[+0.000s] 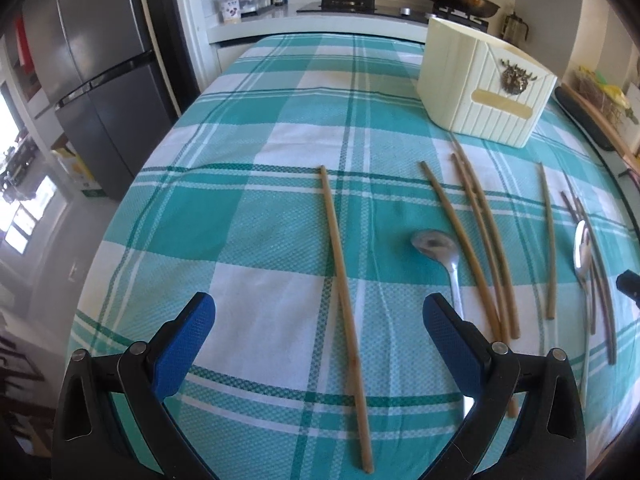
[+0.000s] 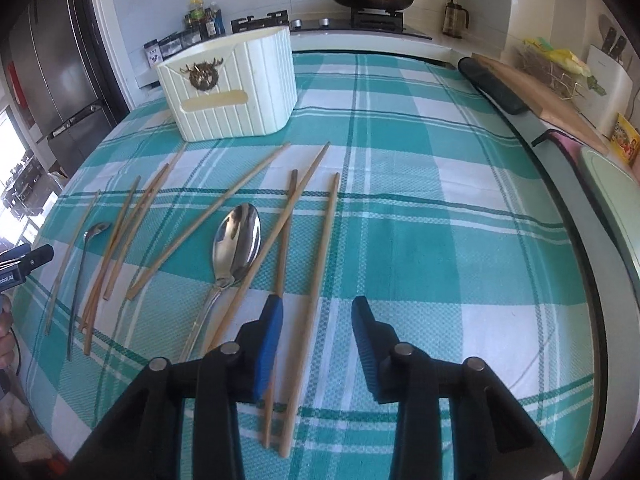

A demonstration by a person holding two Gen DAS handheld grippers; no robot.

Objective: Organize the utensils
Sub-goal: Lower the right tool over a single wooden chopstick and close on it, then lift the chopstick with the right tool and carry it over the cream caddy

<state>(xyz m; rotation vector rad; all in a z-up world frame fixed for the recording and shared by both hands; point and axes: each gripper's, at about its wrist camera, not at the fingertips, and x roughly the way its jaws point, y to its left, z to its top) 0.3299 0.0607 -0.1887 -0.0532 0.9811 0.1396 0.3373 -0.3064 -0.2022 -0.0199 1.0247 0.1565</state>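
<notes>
Checked tablecloth (image 1: 248,208), chopstick (image 1: 344,300) between left tongs (image 1: 320,312).

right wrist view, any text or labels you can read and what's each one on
"nboot.AI", cut off at the frame's left edge: on the left gripper's body.
Spice jars by the stove: labels too small to read.
Yellow packet at far right: print too blurred.
Cream utensil holder: emblem only, no words.

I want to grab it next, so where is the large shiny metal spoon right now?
In the right wrist view the large shiny metal spoon lies on the checked tablecloth, just ahead-left of the open right gripper, between wooden chopsticks and in front of the cream utensil holder.
</notes>
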